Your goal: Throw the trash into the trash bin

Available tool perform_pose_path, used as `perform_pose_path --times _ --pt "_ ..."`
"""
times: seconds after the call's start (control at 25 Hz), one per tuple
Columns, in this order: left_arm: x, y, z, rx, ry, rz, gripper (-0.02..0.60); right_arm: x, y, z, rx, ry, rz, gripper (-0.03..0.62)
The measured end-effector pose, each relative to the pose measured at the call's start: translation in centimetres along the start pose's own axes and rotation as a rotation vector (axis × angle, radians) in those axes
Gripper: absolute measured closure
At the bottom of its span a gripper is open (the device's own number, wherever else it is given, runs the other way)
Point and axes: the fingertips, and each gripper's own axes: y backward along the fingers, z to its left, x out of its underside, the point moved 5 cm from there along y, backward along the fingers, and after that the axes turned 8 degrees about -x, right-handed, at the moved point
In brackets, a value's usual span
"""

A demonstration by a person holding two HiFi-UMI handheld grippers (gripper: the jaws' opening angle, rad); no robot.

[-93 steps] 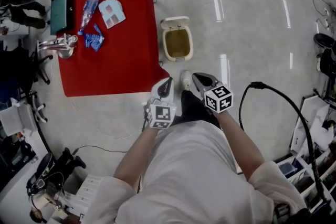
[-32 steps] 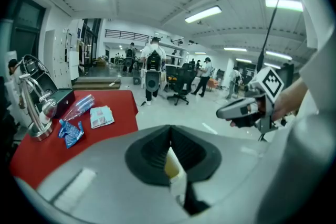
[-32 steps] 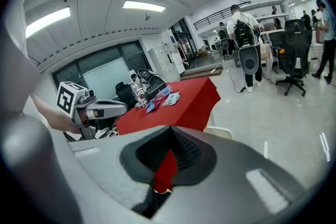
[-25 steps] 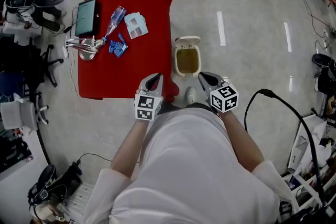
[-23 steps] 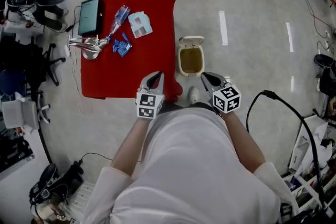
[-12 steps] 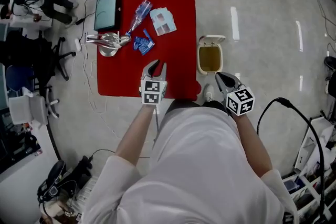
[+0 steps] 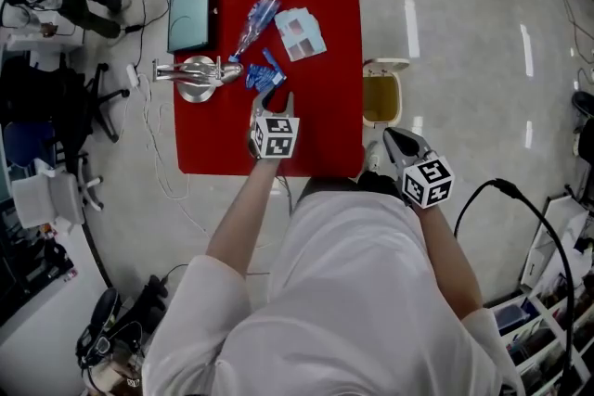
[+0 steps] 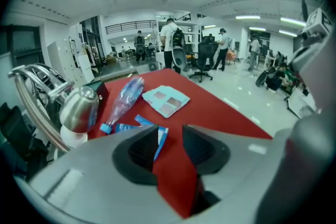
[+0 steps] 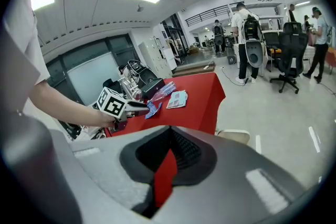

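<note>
On the red table (image 7: 320, 134) lie blue wrappers (image 7: 261, 73), a crushed clear bottle (image 7: 257, 19) and a pale blue carton (image 7: 300, 33). My left gripper (image 7: 275, 95) reaches over the table, its tips just short of the wrappers. Its jaws are opening, and nothing is pressed between them. In the left gripper view a blue wrapper (image 8: 156, 140) shows through the gap, with the bottle (image 8: 124, 98) and carton (image 8: 166, 99) beyond. The cream trash bin (image 7: 380, 97) stands open on the floor right of the table. My right gripper (image 7: 391, 137) hangs near it, shut and empty.
A tablet (image 7: 189, 3) and a metal kettle-like vessel (image 7: 196, 73) sit on the table's left part. Office chairs and cables crowd the floor at the left. A black cable (image 7: 520, 209) loops at the right. In the right gripper view, people stand by chairs in the background.
My left gripper has gone forward and down over the red table toward the blue wrappers, and its jaws have parted. The right gripper has shifted a little beside the bin.
</note>
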Motion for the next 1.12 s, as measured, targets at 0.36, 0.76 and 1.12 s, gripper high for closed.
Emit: perform_pose_path --times 0.36,0.76,1.12 --pt "2.2 -6.9 1.7 0.035 -0.007 0.109 0.313 1.2 -0.5 0.2 0.063 -0.04 0.031 0.592" --pt "2.9 -8.5 4.0 -0.077 -0.012 0.092 0.45 1.8 -1.7 0.7 0.083 -0.062 0.044 0.592" --pt "2.5 -6.6 3.8 -0.049 0.015 0.096 0.578 1.6 -1.2 1.2 0.089 -0.057 0.02 0.592"
